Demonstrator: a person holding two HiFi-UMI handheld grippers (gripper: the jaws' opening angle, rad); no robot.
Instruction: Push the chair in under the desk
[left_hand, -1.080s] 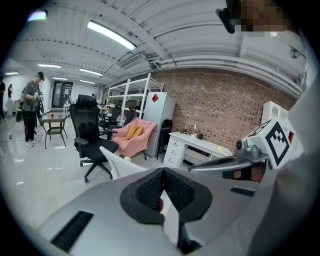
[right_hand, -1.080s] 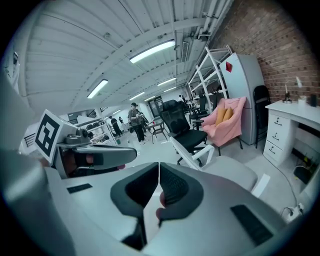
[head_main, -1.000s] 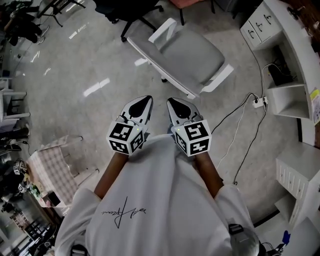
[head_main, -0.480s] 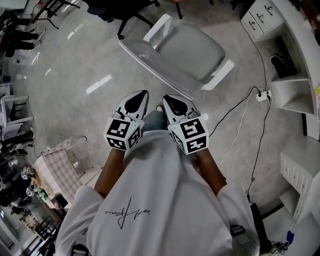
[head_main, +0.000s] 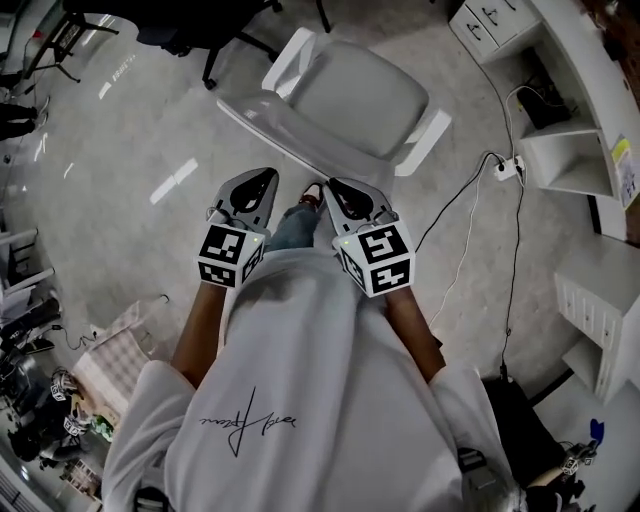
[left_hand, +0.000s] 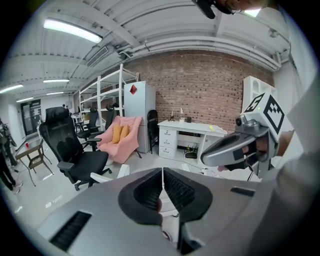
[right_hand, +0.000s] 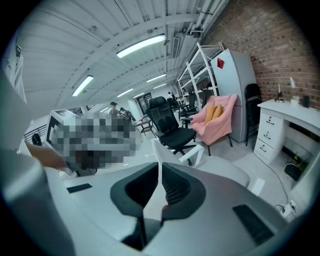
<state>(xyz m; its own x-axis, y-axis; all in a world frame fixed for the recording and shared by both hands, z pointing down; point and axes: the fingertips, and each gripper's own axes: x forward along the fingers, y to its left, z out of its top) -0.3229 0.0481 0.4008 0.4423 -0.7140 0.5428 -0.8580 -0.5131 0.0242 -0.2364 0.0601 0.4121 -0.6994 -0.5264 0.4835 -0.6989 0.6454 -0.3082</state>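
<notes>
Plainly, the left tongs (head_main: 263, 178) and right tongs (head_main: 335, 186) are both closed and empty, close behind the grey chair (head_main: 350, 100), which stands on open floor well apart from the white counter (head_main: 590, 70). The whole push remains. Only the gripper views show the jaws meeting; only the head view shows that gap.

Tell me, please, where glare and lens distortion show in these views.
Head view: bright glare streaks the floor, edges curve. Left gripper view: fisheye, dark corners, ceiling lamp blown out. Right gripper view: same fisheye, second lamp bright, mosaic patch at left.
</notes>
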